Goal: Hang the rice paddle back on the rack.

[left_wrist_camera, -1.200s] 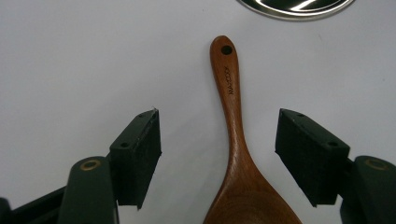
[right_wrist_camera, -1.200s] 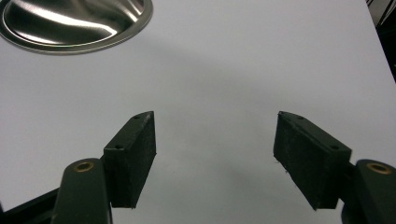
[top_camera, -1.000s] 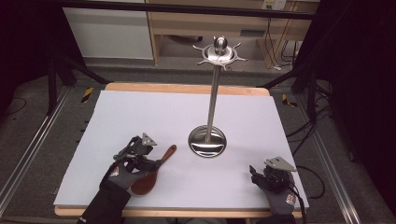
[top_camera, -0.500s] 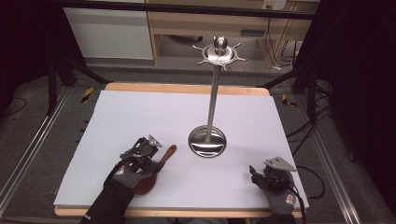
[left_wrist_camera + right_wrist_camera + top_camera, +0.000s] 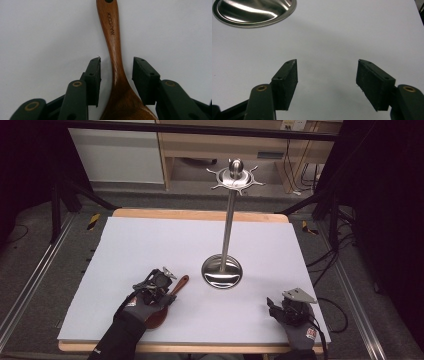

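While the wooden spoon (image 5: 116, 62) lies flat on the white surface (image 5: 150, 245), handle pointing away from the person, the left tool (image 5: 116, 75) straddles its neck, released; the right tool (image 5: 327, 80) idles released, well apart.

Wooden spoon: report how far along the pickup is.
Done: the left gripper is lined up, its open fingers either side of the wooden spoon at its neck. In hand: nothing is gripped; the spoon lies flat on the white table. Left: closing and lifting. The right gripper sits open near the metal stand.
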